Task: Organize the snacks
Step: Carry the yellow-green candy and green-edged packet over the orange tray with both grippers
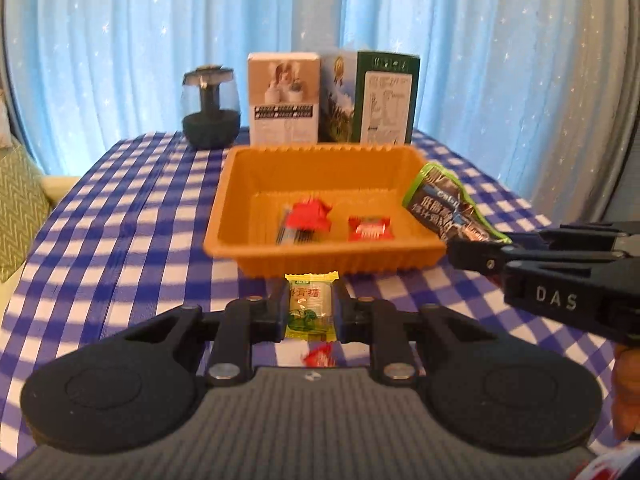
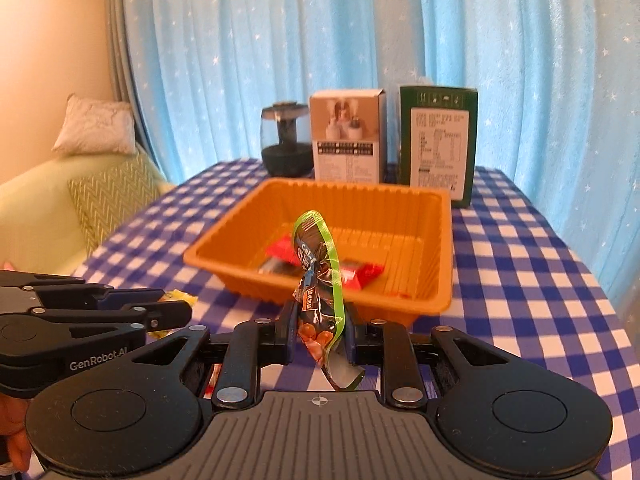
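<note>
While both grippers hang short of the orange tray [image 1: 320,258], each carries one snack: left gripper [image 1: 310,309] clenched on a yellow-green candy [image 1: 311,307], jaws pressing its two long sides; right gripper [image 2: 320,334] clenched on a crinkled foil packet with a green edge [image 2: 318,280], gripped low so most of the packet stands up loose above the jaws

Left wrist view: tray dead ahead at 12 o'clock on the blue-and-white checked cloth [image 1: 120,208], two red-wrapped sweets [image 1: 370,228] already lying on its floor, a dark stick-like pack partly under one of them. Packet and right gripper enter at 3 o'clock, packet tip level with the tray's right rim. One more red wrapper [image 1: 320,358] sits on the cloth below the left jaws, not yet collected

Behind the tray at 12 o'clock: two cartons [image 1: 284,96], one white, one green; a glass jar with a dark base [image 1: 210,108] at 11 o'clock

Judgement on the step: carry each load over the near rim before letting go, well inside the walls. Release one side at a time so the grippers do not crowd each other. Packet is floppy and tall, so lower it close to the floor first, else it may catch the rim and tip out. Candy is stiff; a plain drop should do
</note>
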A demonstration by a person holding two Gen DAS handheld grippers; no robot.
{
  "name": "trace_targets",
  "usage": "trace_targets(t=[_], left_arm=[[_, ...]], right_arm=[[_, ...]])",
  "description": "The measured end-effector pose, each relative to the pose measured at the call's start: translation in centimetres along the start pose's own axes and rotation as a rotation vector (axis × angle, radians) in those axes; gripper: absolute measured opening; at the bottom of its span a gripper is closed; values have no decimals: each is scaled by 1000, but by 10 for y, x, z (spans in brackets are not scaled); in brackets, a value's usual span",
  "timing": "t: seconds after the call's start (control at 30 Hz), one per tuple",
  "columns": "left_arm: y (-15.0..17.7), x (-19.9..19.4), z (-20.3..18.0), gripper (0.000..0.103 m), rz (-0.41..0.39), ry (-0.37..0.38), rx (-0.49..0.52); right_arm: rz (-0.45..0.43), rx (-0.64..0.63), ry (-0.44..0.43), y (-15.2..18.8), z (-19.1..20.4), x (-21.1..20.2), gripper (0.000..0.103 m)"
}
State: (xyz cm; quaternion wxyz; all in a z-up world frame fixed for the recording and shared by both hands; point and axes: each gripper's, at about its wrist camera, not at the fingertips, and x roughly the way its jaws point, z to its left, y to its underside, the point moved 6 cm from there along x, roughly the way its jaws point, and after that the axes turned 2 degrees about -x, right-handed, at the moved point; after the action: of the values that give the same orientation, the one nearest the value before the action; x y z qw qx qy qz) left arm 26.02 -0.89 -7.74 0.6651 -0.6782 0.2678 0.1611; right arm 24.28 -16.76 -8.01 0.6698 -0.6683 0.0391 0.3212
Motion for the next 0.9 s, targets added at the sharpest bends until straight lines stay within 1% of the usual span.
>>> trace_targets(t=[0.23, 0.4, 0.7, 0.9], left_arm=[[-30, 17, 3, 19, -34, 13, 6], [-45, 32, 7, 19, -46, 18, -4], [-57, 64, 20, 19, -28, 31, -45], [-65, 81, 29, 19, -23, 26, -63]], right_arm=[[-13, 21, 4, -21, -2, 15, 23], [-15, 33, 15, -34, -9, 31, 23], [-13, 80, 34, -54, -33, 62, 23], [1, 106, 46, -59, -49, 81, 23]])
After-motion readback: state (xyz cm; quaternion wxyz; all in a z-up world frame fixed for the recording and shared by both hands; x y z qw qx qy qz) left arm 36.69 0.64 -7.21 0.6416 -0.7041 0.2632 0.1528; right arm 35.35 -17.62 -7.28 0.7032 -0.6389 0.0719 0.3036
